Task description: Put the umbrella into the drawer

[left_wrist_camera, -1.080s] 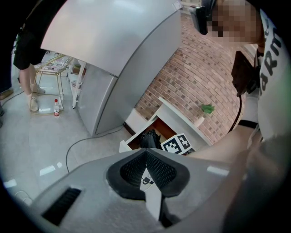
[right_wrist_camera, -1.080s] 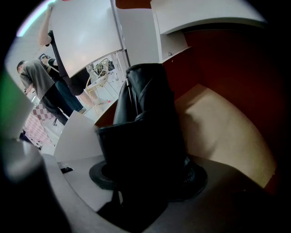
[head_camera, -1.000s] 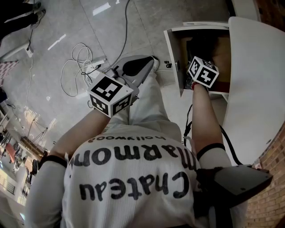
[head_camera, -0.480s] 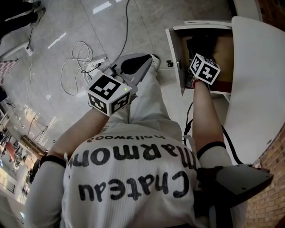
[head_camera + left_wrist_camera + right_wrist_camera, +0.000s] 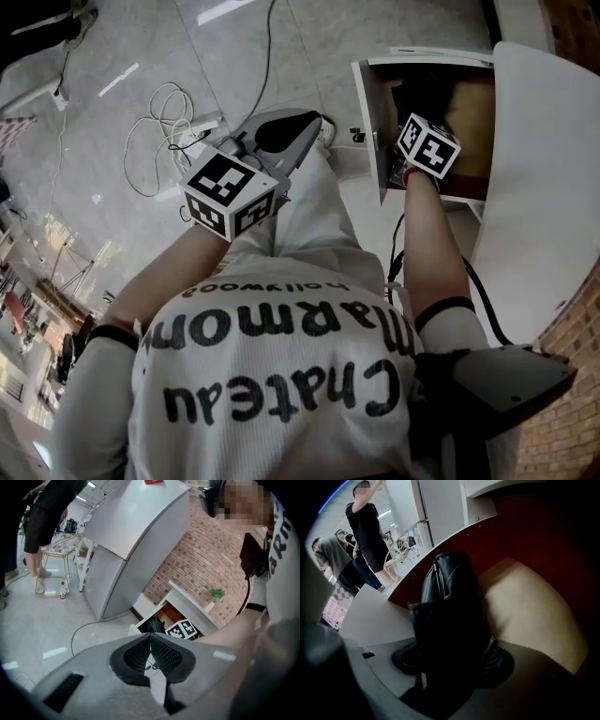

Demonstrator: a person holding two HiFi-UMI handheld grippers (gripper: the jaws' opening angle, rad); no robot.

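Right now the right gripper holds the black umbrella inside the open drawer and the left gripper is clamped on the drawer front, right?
Not the left gripper: its jaws are together on nothing, well clear of the drawer, as the left gripper view shows. The right gripper does hold the black umbrella inside the open drawer.

Black folded umbrella point(image 5: 447, 602) inside open drawer point(image 5: 529, 606).

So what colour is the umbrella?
The umbrella is black all over; the right gripper view shows it best.
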